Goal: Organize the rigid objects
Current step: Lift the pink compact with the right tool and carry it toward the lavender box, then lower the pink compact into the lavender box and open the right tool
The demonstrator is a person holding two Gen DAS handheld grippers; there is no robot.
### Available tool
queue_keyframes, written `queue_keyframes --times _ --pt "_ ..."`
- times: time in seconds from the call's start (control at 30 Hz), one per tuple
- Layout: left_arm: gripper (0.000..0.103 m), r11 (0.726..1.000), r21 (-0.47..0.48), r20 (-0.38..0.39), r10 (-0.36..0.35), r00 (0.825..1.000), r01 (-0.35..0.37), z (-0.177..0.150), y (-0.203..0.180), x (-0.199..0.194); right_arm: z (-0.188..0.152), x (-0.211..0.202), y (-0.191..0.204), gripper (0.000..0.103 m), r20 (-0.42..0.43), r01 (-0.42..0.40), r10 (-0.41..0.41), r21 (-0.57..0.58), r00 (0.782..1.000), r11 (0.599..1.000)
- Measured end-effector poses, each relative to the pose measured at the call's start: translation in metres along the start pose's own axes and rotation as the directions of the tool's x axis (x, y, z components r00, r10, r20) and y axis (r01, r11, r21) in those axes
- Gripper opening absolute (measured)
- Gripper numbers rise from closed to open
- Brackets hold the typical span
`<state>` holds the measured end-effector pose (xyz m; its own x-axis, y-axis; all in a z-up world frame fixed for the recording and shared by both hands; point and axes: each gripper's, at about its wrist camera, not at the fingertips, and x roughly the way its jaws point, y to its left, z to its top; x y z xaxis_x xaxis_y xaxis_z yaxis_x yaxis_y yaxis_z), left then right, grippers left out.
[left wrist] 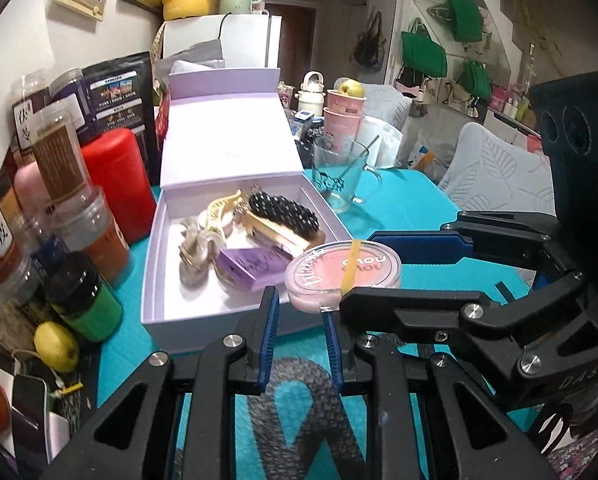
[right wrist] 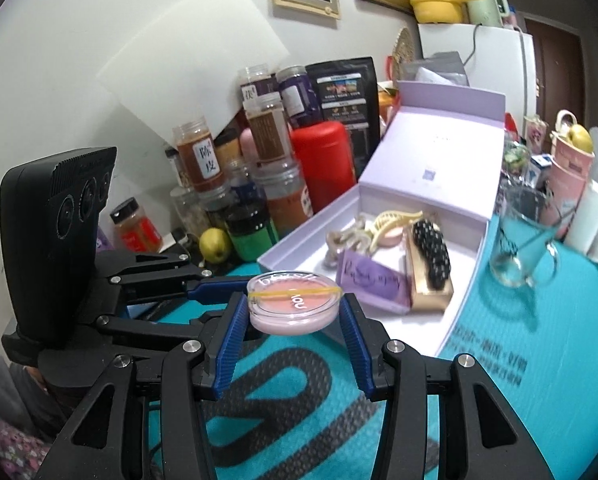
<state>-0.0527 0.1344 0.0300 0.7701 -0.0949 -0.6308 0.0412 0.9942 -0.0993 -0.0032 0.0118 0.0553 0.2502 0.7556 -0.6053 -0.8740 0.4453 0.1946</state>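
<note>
**Blush compact held above the worktop beside the open box**

The right gripper [right wrist: 295, 316] has its jaws part-way apart and clamped on the round pink blush compact with a clear lid and a yellow rubber band across it [right wrist: 295, 300]. Its blue ribbed pads press the compact's two opposite sides, and the compact hangs clear of the turquoise worktop [right wrist: 539, 360], just in front of the near edge of the open lilac cardboard box [right wrist: 465, 300].

The left gripper [left wrist: 299, 334] has its jaws drawn narrow with nothing between them. In the left wrist view its tips sit just below the compact [left wrist: 341, 276], which is carried by the other gripper [left wrist: 371, 264] reaching in from the right.

Inside the box [left wrist: 155, 264] lie a black bristled hairbrush with a wooden back [left wrist: 283, 216], a small purple carton [left wrist: 255, 266], a cream hair claw [left wrist: 221, 210] and a translucent grey hair claw [left wrist: 193, 248]. The box lid stands open behind them.

To the right of the box stands a clear glass mug with a spoon in it [left wrist: 341, 174]. To the left are a red cylindrical canister [left wrist: 117, 184], a cluster of spice jars [left wrist: 65, 184], and a yellow-green lemon [left wrist: 57, 346].
</note>
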Motion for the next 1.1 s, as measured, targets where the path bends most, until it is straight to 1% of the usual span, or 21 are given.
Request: queue_keyframes --times 0.17,0.3,0.4,0.83,1.1 --pt "0.022 1.000 -0.012 0.011 0.006 1.000 -0.006 0.012 0.010 0.007 0.011 0.008 -0.009 0.047 0.008 -0.006 0.006 -0.010 1.000 1.000" --pt "0.022 1.000 -0.015 0.009 0.015 1.000 -0.015 0.022 0.019 0.020 0.019 0.019 -0.019 0.047 0.010 0.018 -0.018 -0.028 1.000 0.999" --pt "0.022 1.000 -0.018 -0.001 0.017 1.000 -0.017 0.027 0.026 0.032 0.024 0.029 -0.028 0.047 0.006 0.019 -0.019 -0.021 1.000 1.000" --pt "0.022 1.000 -0.020 -0.078 0.019 0.997 -0.021 0.045 0.050 0.089 0.036 0.076 -0.072 0.047 -0.054 0.038 -0.038 -0.009 0.998 0.999" --pt "0.022 0.999 -0.022 -0.136 0.029 0.990 -0.033 0.048 0.059 0.118 0.033 0.102 -0.095 0.047 -0.097 0.039 -0.038 0.011 0.995 0.999"
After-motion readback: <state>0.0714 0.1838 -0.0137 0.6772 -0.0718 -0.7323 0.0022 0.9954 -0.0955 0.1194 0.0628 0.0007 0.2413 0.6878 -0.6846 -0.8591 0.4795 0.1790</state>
